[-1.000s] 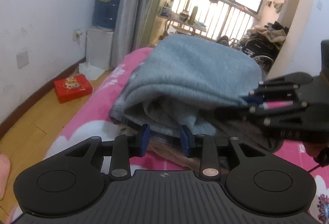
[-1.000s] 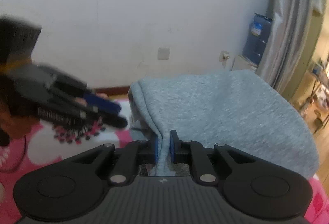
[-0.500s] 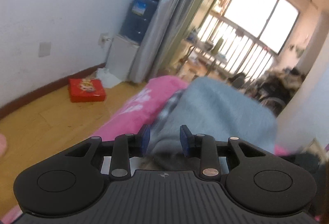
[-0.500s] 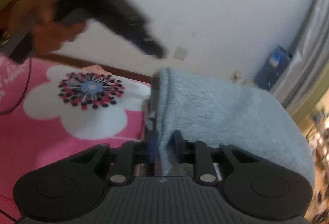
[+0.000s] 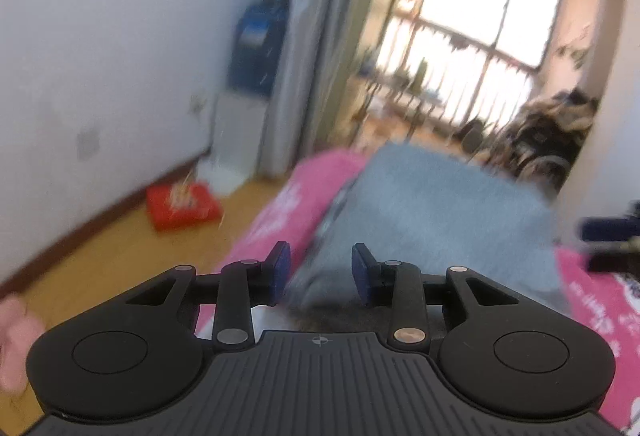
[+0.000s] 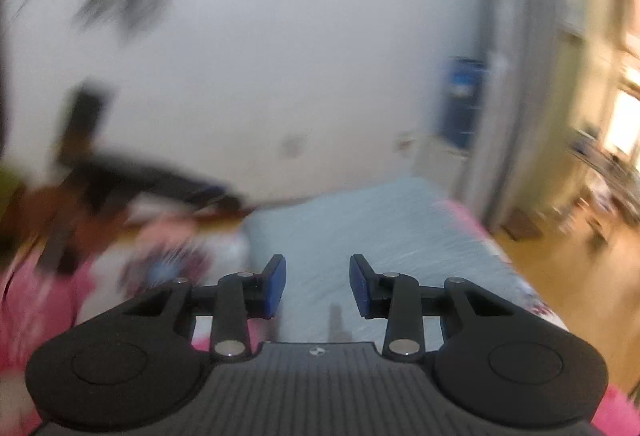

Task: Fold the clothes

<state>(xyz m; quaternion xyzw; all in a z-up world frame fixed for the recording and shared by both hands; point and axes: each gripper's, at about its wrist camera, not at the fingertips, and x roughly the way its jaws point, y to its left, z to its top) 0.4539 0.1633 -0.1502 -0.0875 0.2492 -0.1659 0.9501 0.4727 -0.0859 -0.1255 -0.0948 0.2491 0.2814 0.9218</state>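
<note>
A folded grey fleece garment (image 5: 440,216) lies on the pink flowered bed cover (image 5: 276,212). My left gripper (image 5: 318,264) hovers over its near left corner, jaws apart, nothing pressed between the blue pads. My right gripper (image 6: 318,272) hangs above the same grey garment (image 6: 360,228); its jaws are opening and nothing is between them. The right gripper's blue tip (image 5: 612,236) shows at the right edge of the left wrist view. In the right wrist view the left gripper (image 6: 160,184) is a dark blur at the left, held by a hand. Both views are motion-blurred.
Wooden floor runs left of the bed, with a red box (image 5: 182,206) on it. A water dispenser with a blue bottle (image 5: 256,52) and a grey curtain (image 5: 304,36) stand by the white wall. A cluttered dark pile (image 5: 552,140) sits beneath the bright window.
The right gripper let go of the garment's edge, opened and drew up and back. The left gripper rose slightly and swung away from the cloth; the garment now lies free.
</note>
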